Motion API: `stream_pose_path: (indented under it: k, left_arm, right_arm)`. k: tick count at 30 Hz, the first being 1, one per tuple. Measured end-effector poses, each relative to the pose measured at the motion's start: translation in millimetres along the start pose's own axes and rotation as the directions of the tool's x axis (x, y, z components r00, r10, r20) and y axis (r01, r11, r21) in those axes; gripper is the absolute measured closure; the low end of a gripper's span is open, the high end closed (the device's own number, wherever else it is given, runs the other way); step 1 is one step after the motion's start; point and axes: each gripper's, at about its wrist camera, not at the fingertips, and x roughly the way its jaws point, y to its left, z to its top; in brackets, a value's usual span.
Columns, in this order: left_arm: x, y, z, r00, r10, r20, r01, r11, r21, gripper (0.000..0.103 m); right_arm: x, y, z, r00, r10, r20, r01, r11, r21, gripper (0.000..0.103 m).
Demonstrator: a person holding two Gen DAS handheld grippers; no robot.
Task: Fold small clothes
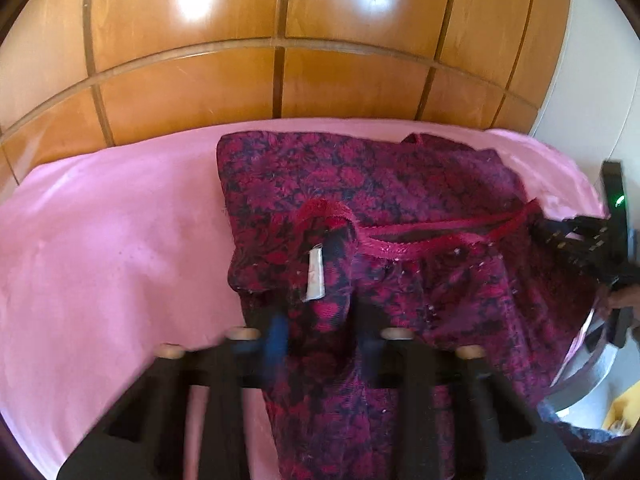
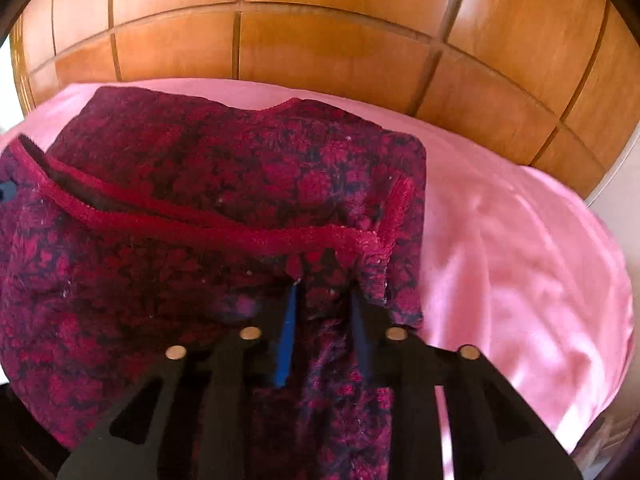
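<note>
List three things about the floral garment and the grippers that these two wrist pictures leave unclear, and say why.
- Care label on the floral garment, left wrist view: print too small and blurred.
- Left gripper: motion blur and bunched cloth hide its pads.
- Garment's lower part, right wrist view: right gripper and bottom edge cut it off.
- Pink sheet under it: covered.
</note>
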Motion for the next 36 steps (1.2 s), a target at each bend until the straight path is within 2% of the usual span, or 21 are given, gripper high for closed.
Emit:
stream_pose_path:
  k: [1, 4, 8, 9, 11, 13, 16, 18, 20, 22, 27, 36]
  left_arm:
    - [0, 3, 0, 1.0, 0.003, 0.005, -0.003, 1.0, -0.015, 0.089]
    - [-12, 15, 2, 0.998, -0.028, 0.06, 0.034, 0.993, -0.11, 0.09]
    - [-36, 26, 5, 0.984, -0.099, 0.147, 0.125, 0.975, -0.184, 0.09]
    - [-36, 30, 7, 0.982, -0.118, 0.145, 0.146, 0.97, -0.195, 0.09]
    - [-24, 40, 7, 0.987, -0.103, 0.123, 0.129, 0.964, -0.231, 0.088]
    - [-9, 44, 4, 0.992, -0.095, 0.085, 0.114, 0.96, -0.254, 0.088]
    - [3, 34, 1, 0.997, -0.054, 0.054, 0.064, 0.976, -0.206, 0.088]
    - [1, 27, 0, 0.998, -0.021, 0.057, 0.03, 0.986, -0.163, 0.085]
    - [-3, 23, 0, 0.997, 0.041, 0.064, -0.033, 0.991, -0.126, 0.06]
    - [-9, 20, 0, 0.988, 0.12, 0.093, -0.111, 0.989, -0.094, 0.044]
    - [-18, 12, 0, 0.981, 0.149, 0.123, -0.145, 0.988, -0.044, 0.043]
    - [-20, 8, 3, 0.982, 0.135, 0.134, -0.134, 0.991, -0.018, 0.043]
  right_arm:
    - [-9, -5, 3, 0.999, 0.022, 0.025, -0.023, 0.999, 0.041, 0.091]
    - [-33, -22, 10, 0.993, 0.074, 0.092, -0.086, 0.986, 0.14, 0.092]
    - [-57, -31, 20, 0.982, 0.096, 0.162, -0.123, 0.978, 0.169, 0.093]
    - [-60, -32, 23, 0.98, 0.095, 0.174, -0.125, 0.978, 0.169, 0.093]
    - [-55, -27, 29, 0.981, 0.089, 0.172, -0.118, 0.978, 0.17, 0.093]
    - [-31, -24, 29, 0.989, 0.08, 0.121, -0.101, 0.979, 0.177, 0.093]
    - [-2, -16, 20, 0.996, 0.071, 0.054, -0.08, 0.98, 0.183, 0.092]
    - [3, -14, 15, 0.996, 0.062, 0.063, -0.073, 0.979, 0.19, 0.092]
    - [3, -16, 14, 0.996, 0.063, 0.068, -0.075, 0.977, 0.197, 0.091]
    - [3, -16, 13, 0.996, 0.059, 0.07, -0.072, 0.979, 0.191, 0.09]
    - [4, -13, 12, 0.996, 0.05, 0.074, -0.063, 0.981, 0.184, 0.088]
    - [3, -8, 14, 0.997, 0.026, 0.068, -0.037, 0.985, 0.169, 0.087]
